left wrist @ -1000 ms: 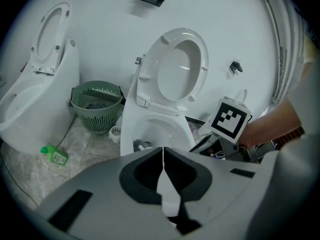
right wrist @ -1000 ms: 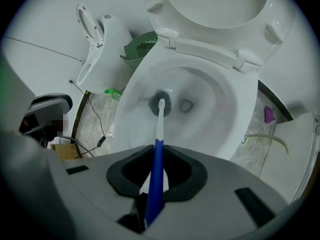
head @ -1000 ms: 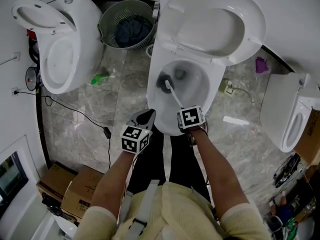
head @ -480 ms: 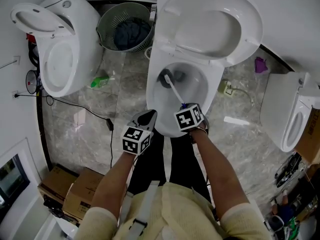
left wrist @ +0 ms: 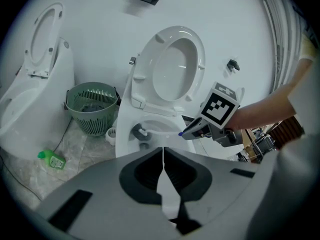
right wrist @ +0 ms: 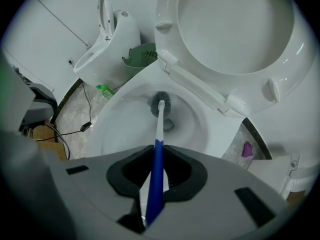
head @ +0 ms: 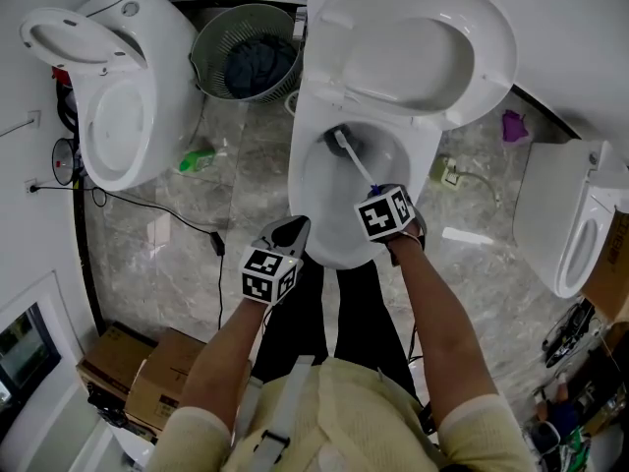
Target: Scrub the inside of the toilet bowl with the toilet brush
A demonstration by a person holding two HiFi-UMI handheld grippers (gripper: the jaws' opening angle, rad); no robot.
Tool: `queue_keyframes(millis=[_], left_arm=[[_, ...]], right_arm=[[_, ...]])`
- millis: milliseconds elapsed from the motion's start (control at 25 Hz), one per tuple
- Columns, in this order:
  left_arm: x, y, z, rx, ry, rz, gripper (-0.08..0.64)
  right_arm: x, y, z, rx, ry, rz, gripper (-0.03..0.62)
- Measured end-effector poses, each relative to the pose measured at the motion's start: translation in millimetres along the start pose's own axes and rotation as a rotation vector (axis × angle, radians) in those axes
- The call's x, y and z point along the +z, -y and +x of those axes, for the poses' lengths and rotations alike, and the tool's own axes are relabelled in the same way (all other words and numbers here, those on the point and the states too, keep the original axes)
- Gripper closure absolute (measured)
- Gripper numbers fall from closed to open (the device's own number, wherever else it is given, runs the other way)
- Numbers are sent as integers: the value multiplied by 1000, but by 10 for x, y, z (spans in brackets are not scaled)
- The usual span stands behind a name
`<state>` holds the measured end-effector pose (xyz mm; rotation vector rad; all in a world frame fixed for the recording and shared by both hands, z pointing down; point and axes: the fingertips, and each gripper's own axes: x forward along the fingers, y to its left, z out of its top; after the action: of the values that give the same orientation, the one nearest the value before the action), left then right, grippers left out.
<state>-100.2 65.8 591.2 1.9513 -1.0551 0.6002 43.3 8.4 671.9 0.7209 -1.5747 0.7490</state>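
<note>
Both arms reach forward and down. Right arm [head: 432, 313] is stretched further out. Right gripper [head: 376, 193] points ahead and slightly left, its jaws clamped on the blue handle of the toilet brush [right wrist: 158, 154]. Left arm [head: 221, 362] is held nearer the body. Left gripper [head: 288, 227] has its jaws closed together with nothing between them. Forearms are bare, with pale sleeves [head: 472, 426] from the elbows up. The grippers are apart, not touching.

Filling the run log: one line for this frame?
right gripper: shut on brush | brush head: inside bowl | left gripper: shut, empty
</note>
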Motion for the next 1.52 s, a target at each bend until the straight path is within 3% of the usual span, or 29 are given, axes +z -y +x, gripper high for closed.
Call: queue_keyframes(millis=[400, 1000, 1520], left_arm=[[31, 28, 5, -8, -5, 20, 541], [34, 109, -53, -14, -7, 26, 541], [-93, 199, -190, -12, -20, 22, 541]], right_arm=[[-261, 416, -99, -84, -18, 89, 520], [-975, 494, -213, -154, -160, 153, 520], [-1367, 107, -273, -76, -267, 125, 520]])
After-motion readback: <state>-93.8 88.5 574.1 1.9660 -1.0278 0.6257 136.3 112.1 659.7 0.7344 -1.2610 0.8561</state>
